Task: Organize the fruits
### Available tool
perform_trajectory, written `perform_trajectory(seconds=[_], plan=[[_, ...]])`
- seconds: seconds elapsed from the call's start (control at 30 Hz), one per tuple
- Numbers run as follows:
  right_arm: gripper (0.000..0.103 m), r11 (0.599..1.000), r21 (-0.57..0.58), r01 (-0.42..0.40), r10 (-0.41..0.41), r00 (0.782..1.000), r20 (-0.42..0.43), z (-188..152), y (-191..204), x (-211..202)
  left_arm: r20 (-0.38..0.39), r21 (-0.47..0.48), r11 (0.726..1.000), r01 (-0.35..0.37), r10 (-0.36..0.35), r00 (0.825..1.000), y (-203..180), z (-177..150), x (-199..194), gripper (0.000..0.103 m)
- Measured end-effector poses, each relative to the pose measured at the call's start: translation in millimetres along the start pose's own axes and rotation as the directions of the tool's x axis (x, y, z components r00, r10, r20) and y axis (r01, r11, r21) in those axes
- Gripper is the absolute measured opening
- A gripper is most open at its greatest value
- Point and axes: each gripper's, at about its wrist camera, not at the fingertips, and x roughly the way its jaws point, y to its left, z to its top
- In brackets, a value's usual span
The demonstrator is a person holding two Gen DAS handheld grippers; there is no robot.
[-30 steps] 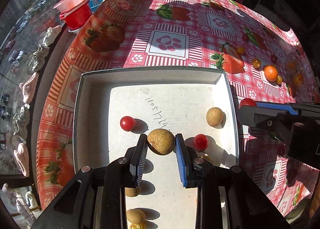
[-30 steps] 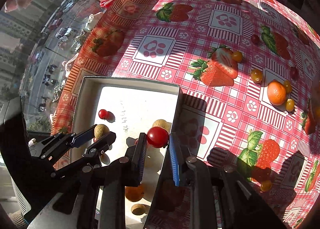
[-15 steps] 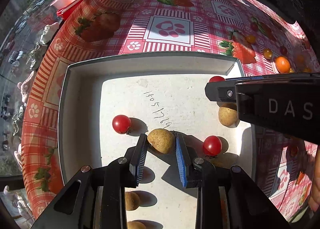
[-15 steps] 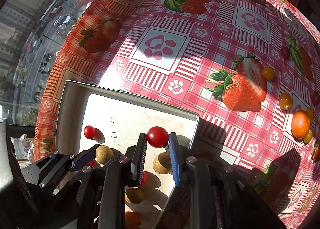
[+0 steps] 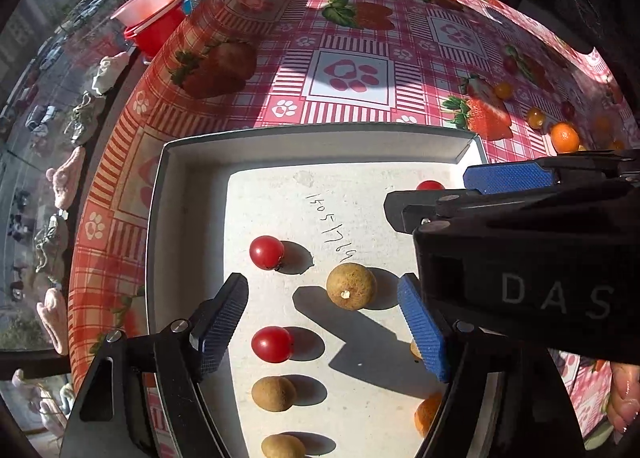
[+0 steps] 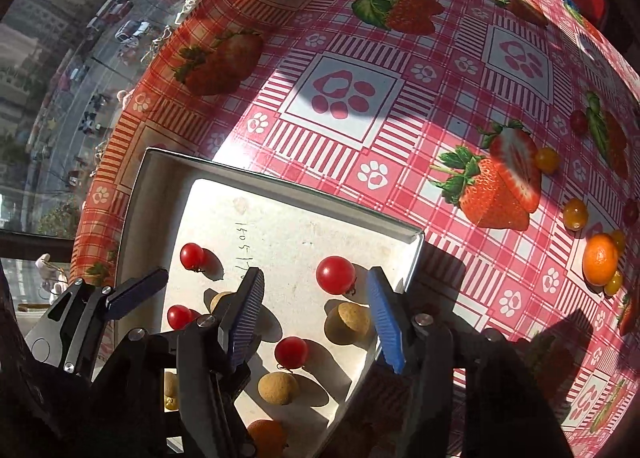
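A white tray holds several fruits. My left gripper hangs over it with its jaws opening. A tan longan lies loose on the tray floor between the tips, touched by neither pad. Red cherry tomatoes lie to its left. My right gripper is over the tray's right part, jaws also opening. A red cherry tomato rests on the floor between its tips, free of both pads. Another longan lies just below it.
On the strawberry tablecloth to the right lie a small orange and several yellow and dark cherry tomatoes. More longans and an orange lie in the tray's near part. A red bowl stands by the table's left edge.
Both grippers went from shut to wide apart. The longan dropped from the left jaws and the tomato from the right jaws onto the tray floor. The right gripper moved in over the tray.
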Motion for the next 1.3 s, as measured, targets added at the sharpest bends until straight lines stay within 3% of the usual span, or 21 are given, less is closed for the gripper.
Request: perform_trajectory(seconds=[0.1,0.2,0.23,0.27,0.3,0.7,0.97,1.1,1.3], plan=[[0.081,1.000,0.012,0.006,-0.006,1.000,0.029,-6,4,-17,-0.012,-0.025,1.000,-0.016,0.015,1.000,6,0,-7,0.078],[0.083,1.000,0.022,0.008,-0.009,1.000,0.030,-14,6,-31,-0.018,-0.035,0.999,-0.013,0.012,1.000,7,-4,-14,0.079],[0.083,1.000,0.024,0.011,-0.011,1.000,0.025,-17,6,-35,-0.020,-0.035,0.999,-0.009,0.009,1.000,7,-5,-17,0.084],[0.083,1.000,0.027,0.009,-0.010,1.000,0.021,-19,7,-38,-0.020,-0.036,0.999,-0.005,0.004,1.000,7,-7,-20,0.102],[0.083,1.000,0.031,0.003,-0.004,1.000,0.017,-26,8,-40,-0.002,-0.038,0.999,-0.006,0.006,1.000,7,-10,-25,0.103],[0.084,0.995,0.099,-0.034,0.038,0.998,-0.042,-58,3,-61,-0.034,-0.014,1.000,0.017,-0.017,0.999,2,-33,-54,0.103],[0.085,0.997,0.068,0.030,-0.026,0.998,-0.055,-73,17,-70,-0.015,-0.013,0.999,0.038,-0.038,0.999,7,-42,-77,0.103],[0.092,0.997,0.045,0.064,-0.061,0.996,-0.057,-80,24,-73,-0.016,-0.011,0.999,0.037,-0.037,0.999,9,-46,-82,0.103],[0.092,0.995,0.062,0.074,-0.070,0.996,-0.064,-88,26,-76,-0.016,-0.001,0.999,0.036,-0.036,0.999,11,-52,-88,0.103]])
